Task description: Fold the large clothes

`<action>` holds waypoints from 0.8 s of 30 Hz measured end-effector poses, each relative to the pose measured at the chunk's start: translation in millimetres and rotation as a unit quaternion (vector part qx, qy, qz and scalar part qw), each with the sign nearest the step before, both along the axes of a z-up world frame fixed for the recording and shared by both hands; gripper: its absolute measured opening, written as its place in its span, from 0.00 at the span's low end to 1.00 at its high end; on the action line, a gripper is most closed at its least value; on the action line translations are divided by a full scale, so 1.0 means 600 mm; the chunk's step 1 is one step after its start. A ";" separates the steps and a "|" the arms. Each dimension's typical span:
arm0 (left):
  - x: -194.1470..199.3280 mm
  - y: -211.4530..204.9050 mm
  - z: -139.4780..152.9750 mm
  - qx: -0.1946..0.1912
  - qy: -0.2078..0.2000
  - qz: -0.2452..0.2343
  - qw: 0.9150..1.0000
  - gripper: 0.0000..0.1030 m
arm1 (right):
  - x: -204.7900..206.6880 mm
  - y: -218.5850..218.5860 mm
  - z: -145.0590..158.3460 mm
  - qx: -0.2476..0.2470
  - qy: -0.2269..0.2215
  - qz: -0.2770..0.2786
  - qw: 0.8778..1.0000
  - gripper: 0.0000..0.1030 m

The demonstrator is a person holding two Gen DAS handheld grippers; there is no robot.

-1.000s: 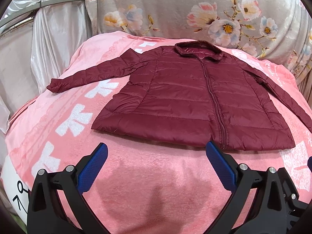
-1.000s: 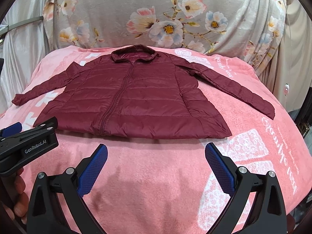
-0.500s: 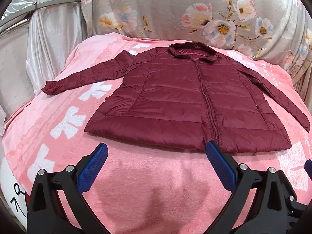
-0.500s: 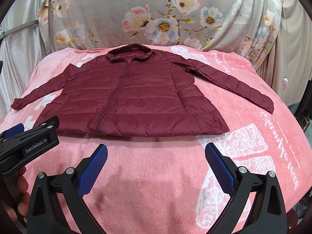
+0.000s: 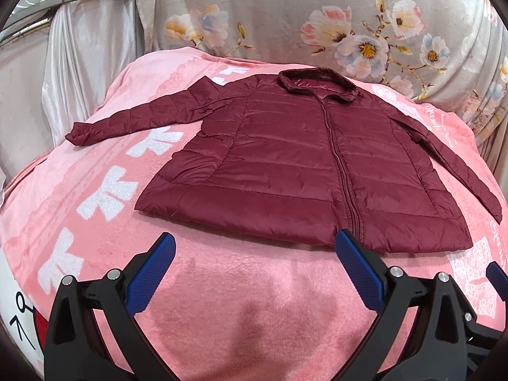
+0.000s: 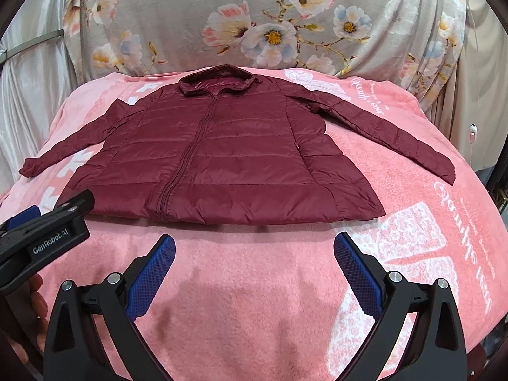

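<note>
- Maroon quilted jacket [image 5: 304, 165] lies flat, front up and zipped, on the pink blanket [image 5: 241, 311]. Collar points away from me, hem toward me.
- Both sleeves spread outward. The left sleeve [image 5: 133, 119] runs out over the white bow prints [image 5: 108, 195] on the blanket; the right sleeve [image 6: 390, 133] angles down toward the blanket's white lettering [image 6: 470, 241].
- Zipper [image 5: 341, 171] runs from collar to hem, closed along the length I can see.
- My left gripper [image 5: 254, 268] is spread wide, nothing between the blue pads [image 5: 152, 273]. It hovers over bare blanket just short of the hem; the right-hand pad overlaps the zipper's lower end in the left wrist view, but I cannot tell whether it touches.
- My right gripper [image 6: 254, 266] is likewise wide apart and empty, over bare blanket near the hem, its blue pads [image 6: 357, 273] clear of the cloth.
- From the right wrist view the left gripper's black body [image 6: 47, 238], marked "GenRobot.AI", shows at the left edge, with part of my hand [image 6: 36, 301] below it.
- From the left wrist view a sliver of blue at the far right edge is likely the right gripper [image 5: 498, 277]; too little visible to judge.
- Behind the blanket hangs a grey floral cloth [image 6: 270, 25]. A pale satin drape [image 5: 82, 63] stands to the left.
- Hem sits flat, lower right corner [image 6: 374, 211] squared on the blanket.
</note>
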State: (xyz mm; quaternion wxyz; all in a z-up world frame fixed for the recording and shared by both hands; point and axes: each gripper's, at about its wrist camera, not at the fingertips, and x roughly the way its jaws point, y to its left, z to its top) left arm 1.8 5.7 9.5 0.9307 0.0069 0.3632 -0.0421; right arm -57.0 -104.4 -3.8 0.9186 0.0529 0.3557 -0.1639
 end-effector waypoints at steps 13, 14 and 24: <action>0.013 -0.013 -0.010 0.005 0.002 0.000 1.000 0.95 | 0.018 -0.007 -0.012 0.011 0.010 0.000 1.000 0.95; 0.015 -0.013 -0.011 0.003 0.003 0.000 1.000 0.95 | 0.019 -0.007 -0.011 0.011 0.010 0.001 1.000 0.95; 0.029 -0.016 -0.026 0.009 0.009 -0.005 1.000 0.95 | 0.027 -0.016 -0.020 0.022 0.017 -0.008 1.000 0.95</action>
